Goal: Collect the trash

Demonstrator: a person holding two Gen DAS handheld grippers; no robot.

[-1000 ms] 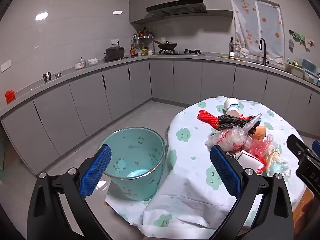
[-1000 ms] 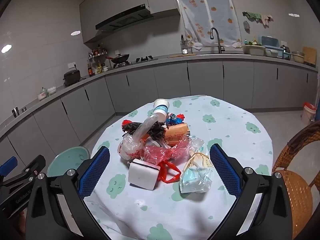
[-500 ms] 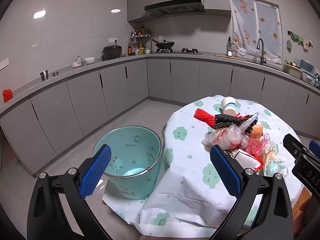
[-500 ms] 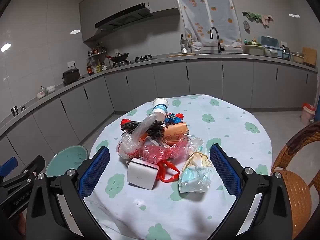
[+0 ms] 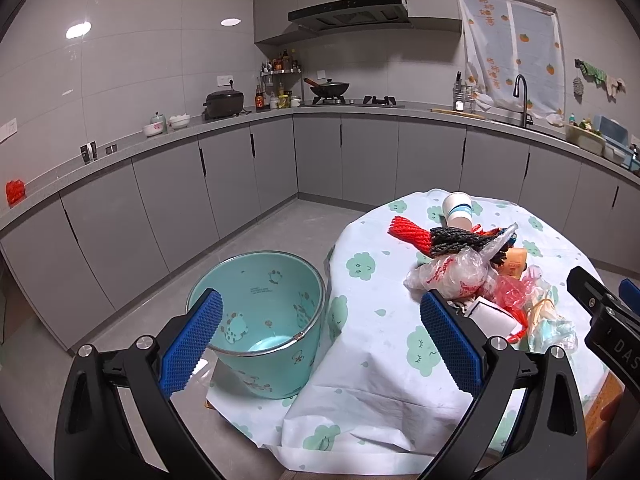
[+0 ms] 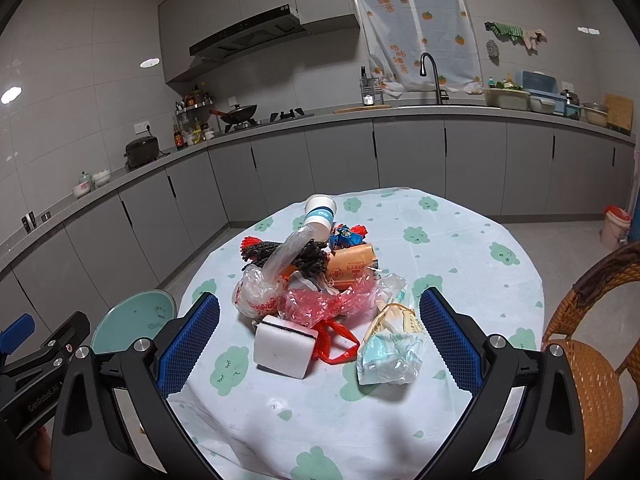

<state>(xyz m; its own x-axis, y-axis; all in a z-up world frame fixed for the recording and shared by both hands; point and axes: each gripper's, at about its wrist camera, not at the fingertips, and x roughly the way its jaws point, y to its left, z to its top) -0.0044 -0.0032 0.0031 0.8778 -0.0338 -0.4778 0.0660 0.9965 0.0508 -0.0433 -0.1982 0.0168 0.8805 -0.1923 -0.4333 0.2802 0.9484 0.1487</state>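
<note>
Meanwhile both hand-held grippers, left and right, gape empty; paper cup lies pointing away

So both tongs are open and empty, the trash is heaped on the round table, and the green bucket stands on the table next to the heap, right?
Not quite. The green bucket stands on the floor beside the table, not on it, as the left wrist view shows. The rest holds: the left tongs and right tongs are open and empty, and the trash heap sits on the round table.
</note>
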